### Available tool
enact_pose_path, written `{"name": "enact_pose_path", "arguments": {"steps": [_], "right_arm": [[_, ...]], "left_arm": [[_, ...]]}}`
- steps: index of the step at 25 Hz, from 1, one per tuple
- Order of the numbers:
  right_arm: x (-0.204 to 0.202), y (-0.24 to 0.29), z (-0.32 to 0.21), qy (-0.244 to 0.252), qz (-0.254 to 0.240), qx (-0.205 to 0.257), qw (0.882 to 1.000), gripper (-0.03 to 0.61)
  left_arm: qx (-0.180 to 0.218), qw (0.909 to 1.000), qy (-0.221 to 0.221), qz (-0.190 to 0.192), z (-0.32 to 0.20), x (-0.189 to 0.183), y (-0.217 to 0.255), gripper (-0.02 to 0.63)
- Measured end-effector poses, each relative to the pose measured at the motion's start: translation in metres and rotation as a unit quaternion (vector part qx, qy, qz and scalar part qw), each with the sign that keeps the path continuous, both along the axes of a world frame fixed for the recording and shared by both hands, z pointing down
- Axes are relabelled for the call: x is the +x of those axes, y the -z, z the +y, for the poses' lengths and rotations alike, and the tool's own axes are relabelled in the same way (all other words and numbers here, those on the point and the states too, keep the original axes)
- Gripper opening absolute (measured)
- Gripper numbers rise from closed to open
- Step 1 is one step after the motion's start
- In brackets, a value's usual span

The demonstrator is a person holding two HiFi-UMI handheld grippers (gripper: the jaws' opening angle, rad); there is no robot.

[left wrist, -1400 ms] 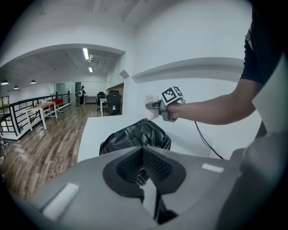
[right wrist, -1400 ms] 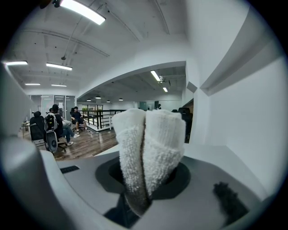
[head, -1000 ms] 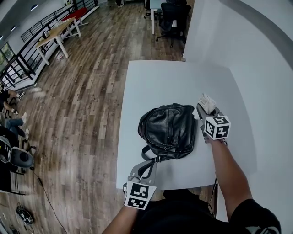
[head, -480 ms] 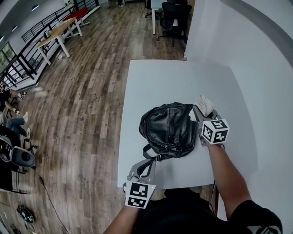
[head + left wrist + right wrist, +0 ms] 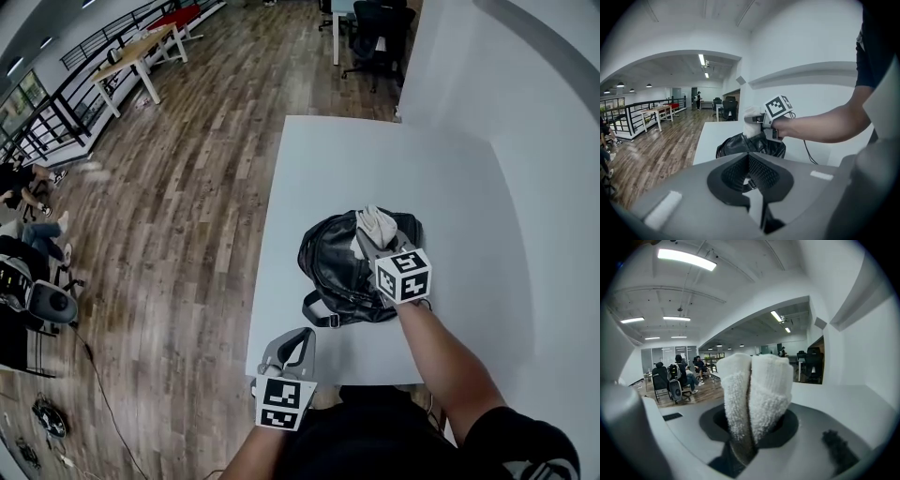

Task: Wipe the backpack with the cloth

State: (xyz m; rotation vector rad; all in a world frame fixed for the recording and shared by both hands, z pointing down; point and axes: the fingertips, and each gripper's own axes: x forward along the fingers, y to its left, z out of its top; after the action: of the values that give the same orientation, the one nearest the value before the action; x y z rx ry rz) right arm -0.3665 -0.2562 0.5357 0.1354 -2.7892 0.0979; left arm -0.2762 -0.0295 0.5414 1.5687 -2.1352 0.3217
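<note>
Black backpack [image 5: 339, 267] lies flat mid-bench [image 5: 375, 159], its strap end pointing toward the near edge. Right tool [image 5: 373, 246] pinches a folded white cloth [image 5: 377, 223] over the backpack. Left tool [image 5: 302, 337] is pressed together and empty, beside the strap.

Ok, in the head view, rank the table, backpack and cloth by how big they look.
1. table, by far the largest
2. backpack
3. cloth, clearly the smallest
</note>
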Motion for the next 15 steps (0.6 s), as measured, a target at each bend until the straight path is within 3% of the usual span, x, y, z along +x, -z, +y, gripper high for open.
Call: {"name": "enact_pose_path", "arguments": {"steps": [15], "right_arm": [[-0.065, -0.056, 0.056, 0.072, 0.034, -0.031, 0.996, 0.098]], "left_arm": [[-0.029, 0.9964, 0.08, 0.008, 0.045, -0.011, -0.015, 0.006]]}}
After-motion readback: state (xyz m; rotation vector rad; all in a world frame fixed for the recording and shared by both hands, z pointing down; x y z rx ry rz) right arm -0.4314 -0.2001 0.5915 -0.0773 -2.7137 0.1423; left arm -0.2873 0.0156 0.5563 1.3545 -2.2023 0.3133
